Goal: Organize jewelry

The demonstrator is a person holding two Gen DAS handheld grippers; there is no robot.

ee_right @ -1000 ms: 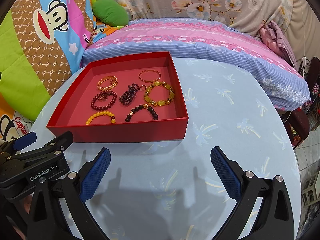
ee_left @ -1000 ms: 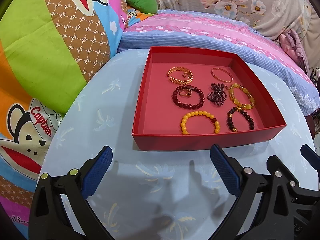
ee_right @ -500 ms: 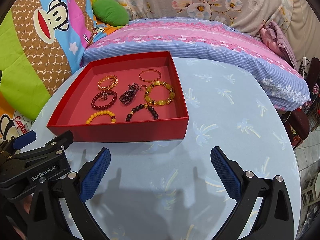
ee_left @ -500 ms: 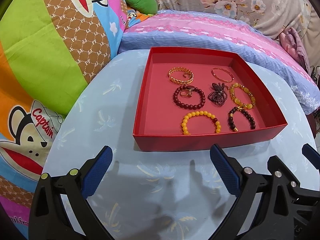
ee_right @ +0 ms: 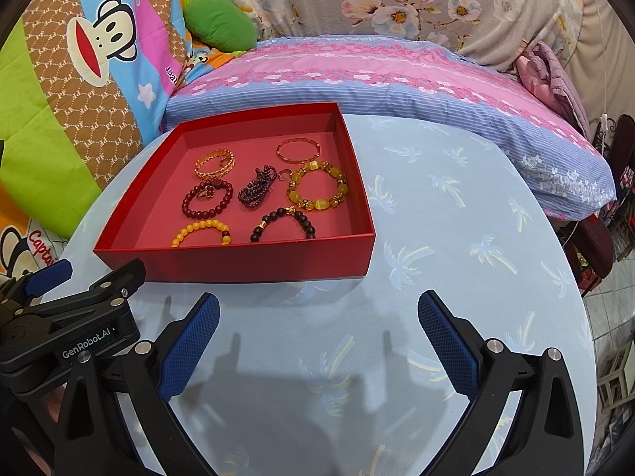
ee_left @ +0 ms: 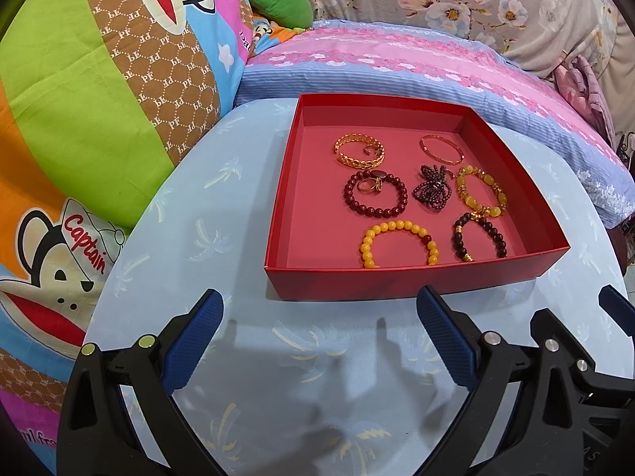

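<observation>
A red box (ee_left: 397, 281) (ee_right: 238, 265) sits on the round light-blue table. In it lie several bracelets: a gold braided bangle (ee_left: 359, 151), a thin gold bangle (ee_left: 441, 149), a dark red bead bracelet (ee_left: 376, 194) with rings inside it, a bunched purple bead strand (ee_left: 431, 192), a yellow-amber stone bracelet (ee_left: 481, 191), a yellow bead bracelet (ee_left: 399, 242) and a dark bead bracelet (ee_left: 479, 236). My left gripper (ee_left: 319, 317) is open and empty, just in front of the box. My right gripper (ee_right: 317, 319) is open and empty, in front of the box's right corner.
The table (ee_right: 456, 238) has bare cloth to the right of the box. A pink and blue bed (ee_right: 377, 75) runs behind the table. Cartoon monkey cushions (ee_left: 91, 99) crowd the left edge. The left gripper's body (ee_right: 59, 317) shows at the right wrist view's lower left.
Both views have shifted very slightly; the box sits a touch further right in the left wrist view. Both grippers stay open and empty.
</observation>
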